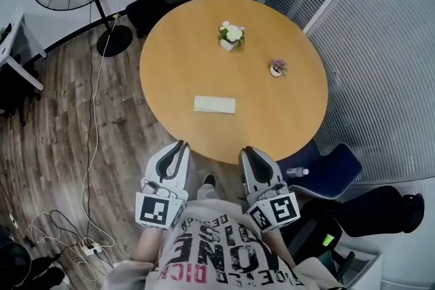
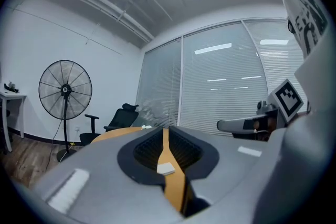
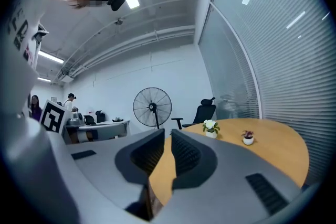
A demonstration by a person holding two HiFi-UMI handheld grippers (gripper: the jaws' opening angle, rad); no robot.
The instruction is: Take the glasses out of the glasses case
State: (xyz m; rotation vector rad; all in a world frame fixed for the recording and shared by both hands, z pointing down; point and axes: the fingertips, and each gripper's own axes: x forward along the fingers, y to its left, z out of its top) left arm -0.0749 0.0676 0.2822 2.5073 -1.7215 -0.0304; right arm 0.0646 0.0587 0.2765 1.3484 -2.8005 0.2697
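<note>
Round wooden table (image 1: pixel 272 119) bearing white glasses case (image 1: pixel 215 104) toward 6 o'clock, within reach. Level at near edge, empty: left gripper (image 1: pixel 182 145) narrowly parted, right gripper (image 1: pixel 248 151) closed tight, probably readying approach.

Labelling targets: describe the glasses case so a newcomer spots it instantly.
Find the round wooden table. The glasses case lies near its front edge, closest to the person. It is the only flat white rectangle; the white-flower pot and pink-flower pot stand farther back.

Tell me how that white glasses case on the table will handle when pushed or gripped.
The glasses case lies flat and low, so it likely won't tip or roll. On the smooth table, it may slide when nudged.
</note>
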